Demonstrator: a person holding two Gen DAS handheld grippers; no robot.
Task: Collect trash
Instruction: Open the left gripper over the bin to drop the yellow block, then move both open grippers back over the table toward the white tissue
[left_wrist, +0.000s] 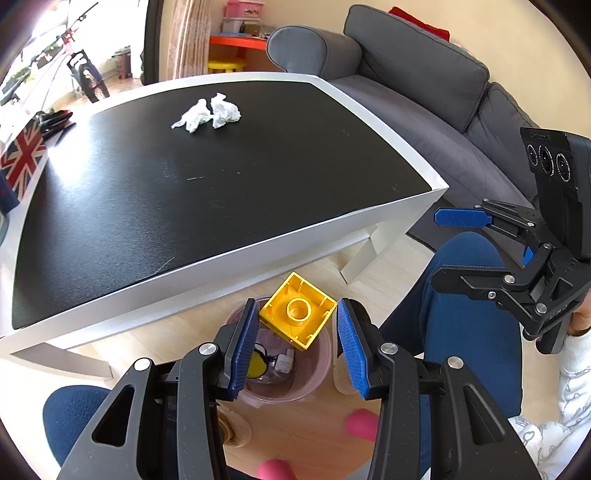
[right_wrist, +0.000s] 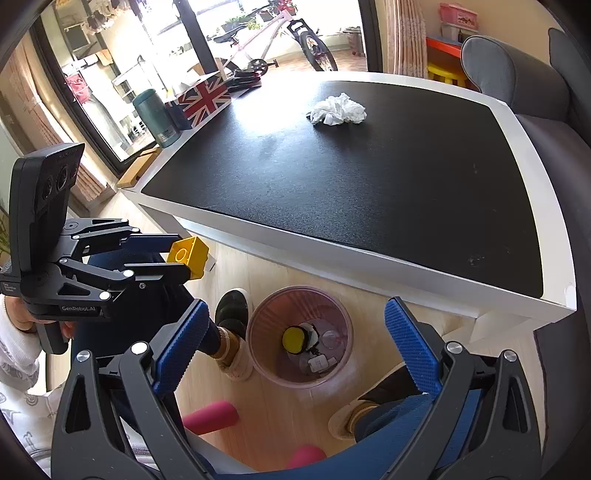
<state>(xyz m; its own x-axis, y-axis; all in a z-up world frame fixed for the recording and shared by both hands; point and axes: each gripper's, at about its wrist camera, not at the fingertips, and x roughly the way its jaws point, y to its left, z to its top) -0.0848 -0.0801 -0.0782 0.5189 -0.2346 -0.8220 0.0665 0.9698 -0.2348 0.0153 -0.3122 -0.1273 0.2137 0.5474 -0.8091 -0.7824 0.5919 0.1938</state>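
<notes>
Left gripper (left_wrist: 297, 325) held one yellow toy brick (left_wrist: 297, 312) between its two blue-padded fingers, the pads closed against the brick's sides, its hollow underside with a central round tube facing the camera. Directly beneath and ahead of that gripper stood one translucent pink waste bin (right_wrist: 299, 336) on the pale wooden floor, holding several small items: a yellow round object, a white piece and clear scraps. Right gripper (right_wrist: 295, 347), off to the left gripper's right, had its jaws spread wide with nothing between them, hanging above the same bin. One crumpled white tissue wad (left_wrist: 207, 114), possibly two pieces pressed together, lay well ahead of both grippers on the black-topped table (left_wrist: 369, 218), toward its far edge. The table's white rim ran between the grippers and the tissue, its near edge close above the bin. One Union Jack box (right_wrist: 201, 98) sat at the table's far left corner. A grey sofa (left_wrist: 417, 85) flanked the table's right side.
</notes>
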